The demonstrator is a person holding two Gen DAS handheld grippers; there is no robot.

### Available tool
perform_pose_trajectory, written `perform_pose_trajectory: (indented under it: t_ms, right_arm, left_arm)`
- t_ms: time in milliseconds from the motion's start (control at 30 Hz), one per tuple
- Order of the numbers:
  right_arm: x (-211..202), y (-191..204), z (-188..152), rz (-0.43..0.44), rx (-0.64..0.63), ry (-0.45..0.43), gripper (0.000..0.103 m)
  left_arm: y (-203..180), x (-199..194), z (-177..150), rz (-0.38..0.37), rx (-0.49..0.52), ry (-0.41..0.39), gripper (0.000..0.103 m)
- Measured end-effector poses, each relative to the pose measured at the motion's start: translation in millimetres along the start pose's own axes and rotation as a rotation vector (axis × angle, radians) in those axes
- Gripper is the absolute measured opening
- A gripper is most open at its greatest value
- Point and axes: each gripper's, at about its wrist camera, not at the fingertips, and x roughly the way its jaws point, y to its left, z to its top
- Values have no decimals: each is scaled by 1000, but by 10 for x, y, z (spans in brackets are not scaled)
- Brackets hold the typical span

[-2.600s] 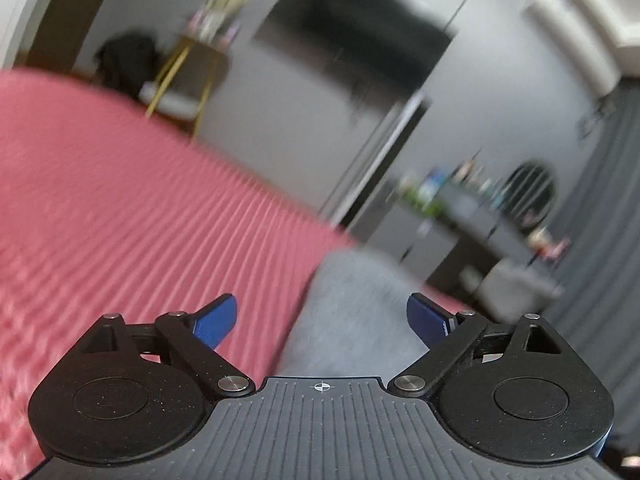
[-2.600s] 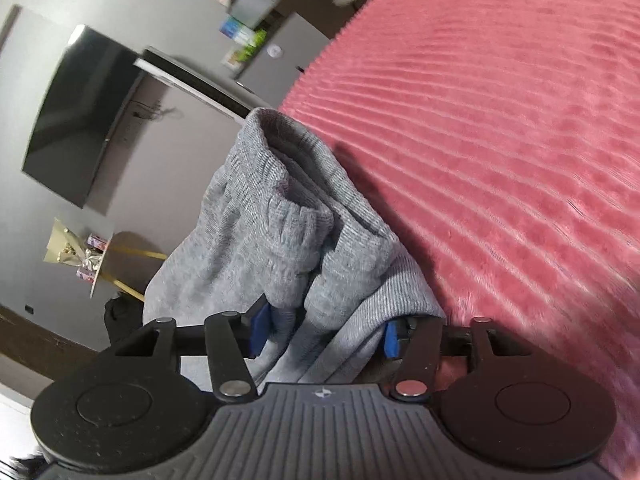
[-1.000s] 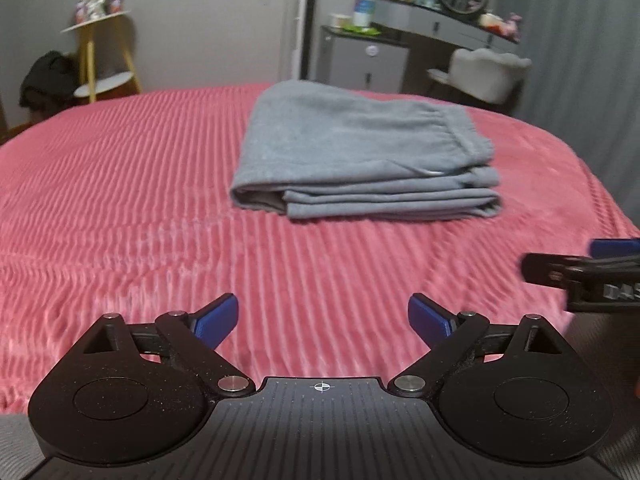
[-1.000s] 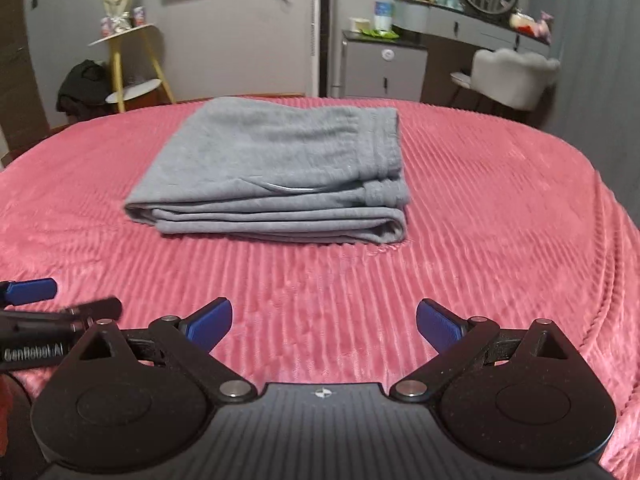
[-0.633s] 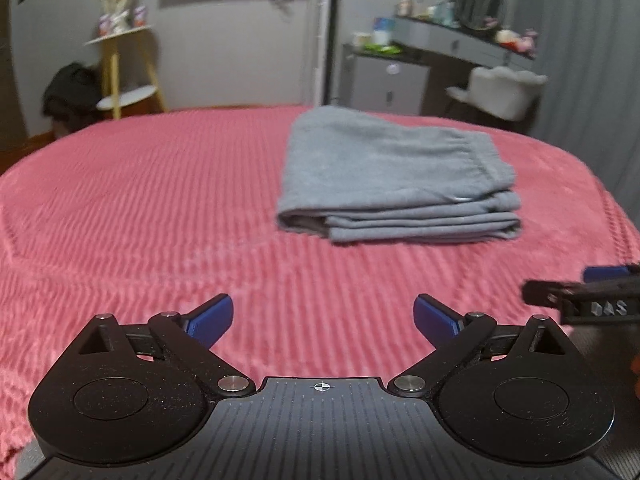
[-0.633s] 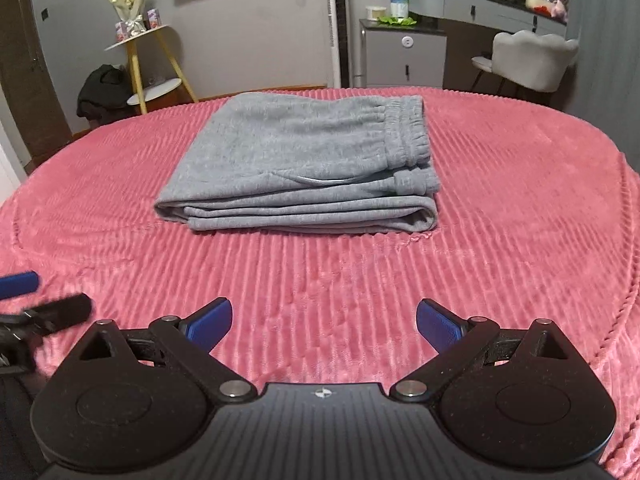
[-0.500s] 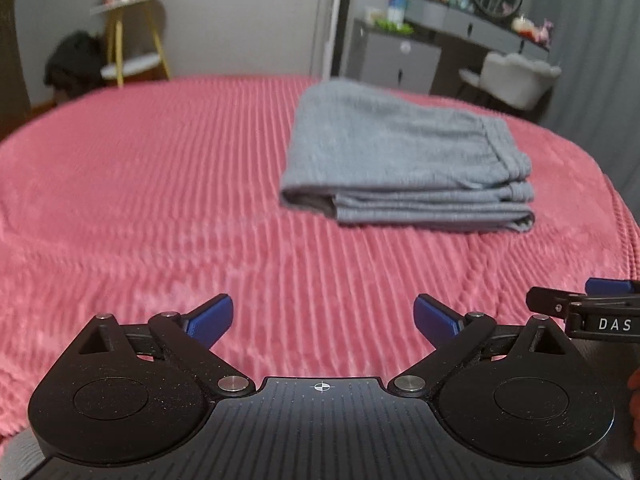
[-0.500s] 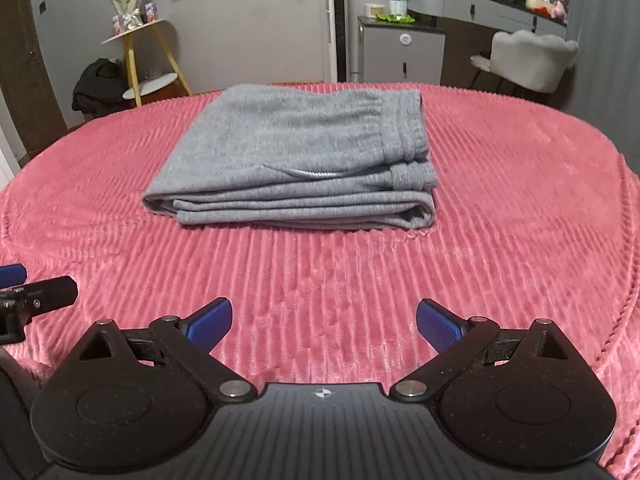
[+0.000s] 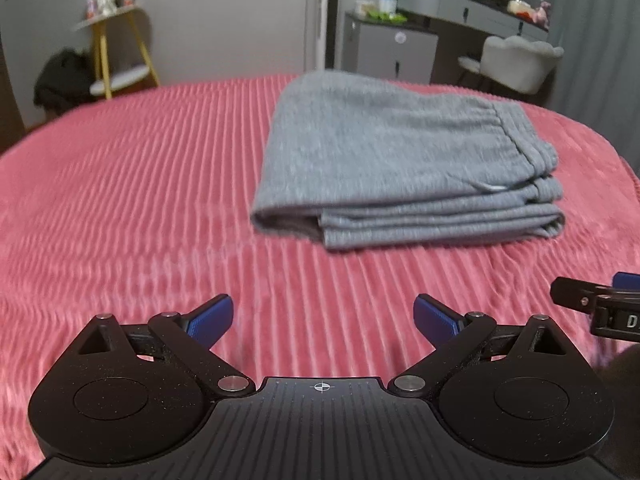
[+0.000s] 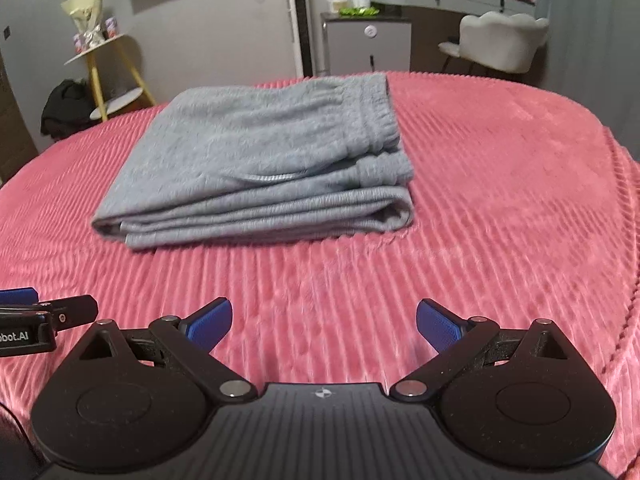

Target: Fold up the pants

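Left wrist view: left gripper (image 9: pixel 323 318) level above bedspread (image 9: pixel 120 200), jaws apart, empty. Right gripper (image 10: pixel 324 320) likewise, facing folded pants (image 10: pixel 260 160).

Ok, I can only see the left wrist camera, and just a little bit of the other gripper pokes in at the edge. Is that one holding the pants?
Observer: No. In the right wrist view the right gripper is open, and only the pink blanket shows between its fingers.
Child: Is it touching the pants at all?
Observer: No. The folded gray pants lie ahead of its fingertips, with a strip of bare blanket between them.
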Motion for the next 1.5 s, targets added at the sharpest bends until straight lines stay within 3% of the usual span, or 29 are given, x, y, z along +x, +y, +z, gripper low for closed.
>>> perform_pose_trajectory:
  t_ms: [167,333,600,933,1500]
  right_arm:
    - [73,28,41,-7,-8,-39,99]
    - [120,82,67,7,-31,-70,99]
    - [218,171,65,8,-70,-49,99]
    - [242,125,60,11,-46,-36,99]
    - [252,79,57,11,-22,-30,99]
  left_arm:
    - [-52,119,77,6,50,11,100]
    - [-70,208,123,0,20,25,100]
    - [-40,293,118,-24,-17,43,100]
    - [-122,261,91,-40,35,24,100]
    - [-74,255,88,-51,12,30,100]
